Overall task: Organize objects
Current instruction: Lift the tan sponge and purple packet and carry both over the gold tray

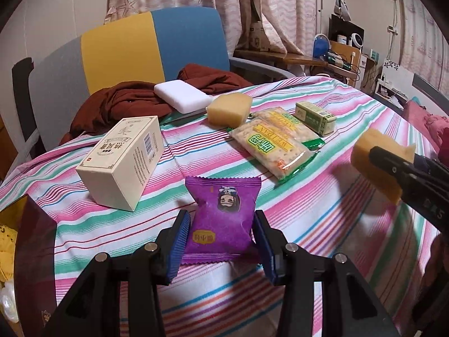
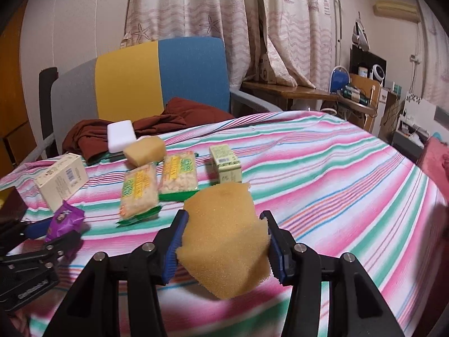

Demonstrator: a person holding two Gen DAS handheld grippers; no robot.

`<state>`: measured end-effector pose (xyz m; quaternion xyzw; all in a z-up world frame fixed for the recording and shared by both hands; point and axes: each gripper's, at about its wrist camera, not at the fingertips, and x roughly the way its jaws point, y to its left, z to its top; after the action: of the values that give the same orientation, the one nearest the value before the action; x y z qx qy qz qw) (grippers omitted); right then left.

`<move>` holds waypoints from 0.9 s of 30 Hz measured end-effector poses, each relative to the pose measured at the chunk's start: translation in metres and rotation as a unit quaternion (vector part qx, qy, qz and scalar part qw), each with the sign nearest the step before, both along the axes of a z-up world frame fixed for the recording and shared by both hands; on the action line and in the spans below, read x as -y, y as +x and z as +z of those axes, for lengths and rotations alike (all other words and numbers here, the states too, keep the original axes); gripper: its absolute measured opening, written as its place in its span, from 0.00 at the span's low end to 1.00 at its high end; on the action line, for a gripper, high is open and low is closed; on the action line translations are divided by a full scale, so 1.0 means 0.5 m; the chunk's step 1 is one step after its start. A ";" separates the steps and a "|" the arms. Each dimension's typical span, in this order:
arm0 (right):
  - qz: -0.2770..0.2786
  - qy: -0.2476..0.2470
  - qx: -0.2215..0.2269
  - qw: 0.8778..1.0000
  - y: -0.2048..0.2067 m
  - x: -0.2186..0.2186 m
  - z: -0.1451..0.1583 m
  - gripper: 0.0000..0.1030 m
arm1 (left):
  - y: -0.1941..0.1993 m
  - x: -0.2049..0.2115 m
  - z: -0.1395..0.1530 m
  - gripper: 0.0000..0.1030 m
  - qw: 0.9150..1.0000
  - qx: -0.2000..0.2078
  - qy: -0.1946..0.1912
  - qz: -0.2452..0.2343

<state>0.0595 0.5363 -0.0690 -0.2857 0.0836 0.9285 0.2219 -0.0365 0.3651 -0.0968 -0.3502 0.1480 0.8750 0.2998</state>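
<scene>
My left gripper (image 1: 221,224) is shut on a purple snack packet (image 1: 221,216), its blue pads pressing both sides just above the striped cloth (image 1: 322,224). The right wrist view shows the same packet (image 2: 66,219) in that gripper (image 2: 47,233) at the far left. My right gripper (image 2: 224,221) is shut on a yellow sponge (image 2: 224,241), held off the cloth; in the left wrist view this sponge (image 1: 376,163) hangs at the right edge. Lying on the cloth are a cream box (image 1: 123,163), two cracker packets (image 1: 275,146), a green tin (image 1: 315,118), a second sponge (image 1: 228,108) and a white block (image 1: 182,95).
A dark open box (image 1: 31,241) with yellow things inside stands at the left edge. Behind the table is a grey, yellow and blue chair (image 1: 157,45) with a brown garment (image 1: 120,101) on it. A cluttered side desk (image 2: 350,95) is at the back right.
</scene>
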 end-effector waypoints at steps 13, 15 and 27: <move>-0.003 -0.106 -0.006 0.994 0.104 0.085 -0.001 0.51 | 0.069 0.072 0.004 0.45 0.999 0.034 0.016 -0.013; 0.004 -0.110 -0.003 0.994 0.108 0.105 -0.005 0.51 | 0.072 0.090 0.002 0.45 0.998 0.055 0.027 -0.007; 0.052 -0.125 -0.002 0.991 0.106 0.219 0.002 0.51 | 0.128 0.214 0.082 0.45 0.994 0.060 0.090 -0.011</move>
<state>0.1126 0.4268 -0.0682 -0.3134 0.1846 0.9216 0.1357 0.0275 0.2579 -0.0558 -0.3725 0.0544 0.8586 0.3480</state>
